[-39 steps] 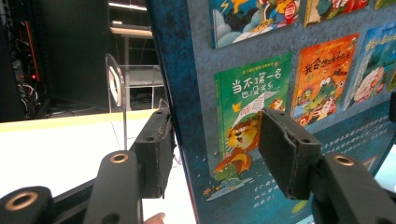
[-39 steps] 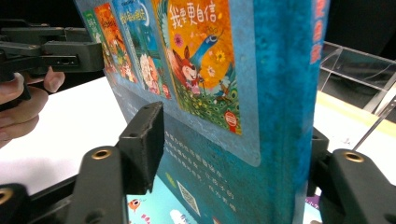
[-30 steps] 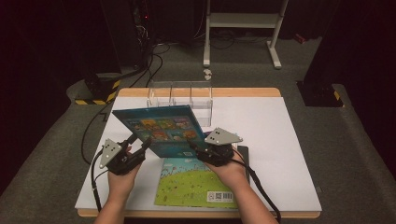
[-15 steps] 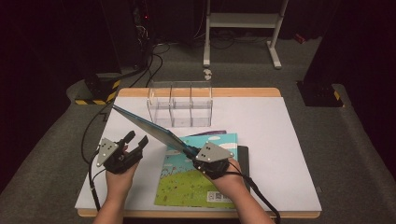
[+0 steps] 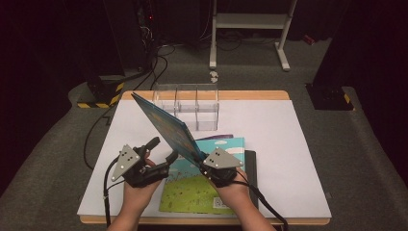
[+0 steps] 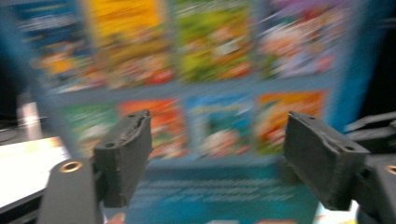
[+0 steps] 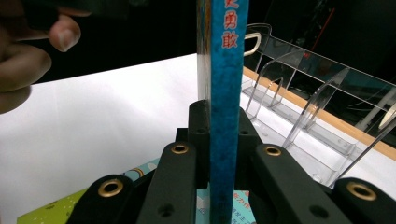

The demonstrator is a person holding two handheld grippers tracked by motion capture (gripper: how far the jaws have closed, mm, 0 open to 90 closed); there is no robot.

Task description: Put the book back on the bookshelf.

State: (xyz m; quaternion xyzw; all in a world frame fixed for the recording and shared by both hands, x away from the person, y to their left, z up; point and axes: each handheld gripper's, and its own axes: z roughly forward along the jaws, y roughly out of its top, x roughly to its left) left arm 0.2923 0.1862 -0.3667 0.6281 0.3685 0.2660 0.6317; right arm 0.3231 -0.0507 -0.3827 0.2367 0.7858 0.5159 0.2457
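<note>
1. Right gripper (image 5: 208,166) sits at the near middle of the table (image 5: 298,144). Its fingers (image 7: 198,135) are clamped on the lower edge of a blue picture book (image 5: 166,127), one on each side of it.
2. The blue picture book is lifted clear of the table and stands on edge, tilted. From the high view it runs from the right gripper up and away toward the far left, with its top corner near the clear divider rack (image 5: 192,106).
3. In the right gripper view the book's spine (image 7: 227,93) rises straight up between the fingers, blue with red characters near the top.
4. Left gripper (image 5: 161,154) is held just beside the book on its left face. Its fingers (image 6: 123,156) are spread wide, with nothing between them. In the left gripper view the book's cover, a grid of bright panels, is blurred. I cannot tell whether either finger touches it.
5. A second book (image 5: 202,187), with a green meadow and blue sky on its cover, lies flat on the table beneath both grippers. A dark flat item (image 5: 251,168) lies along its right edge.
6. The clear divider rack stands at the far edge of the table, upright. The slots I can see through are empty.
7. The person's hand (image 5: 137,199) grips the left gripper from below; both forearms come in from the near edge.
</note>
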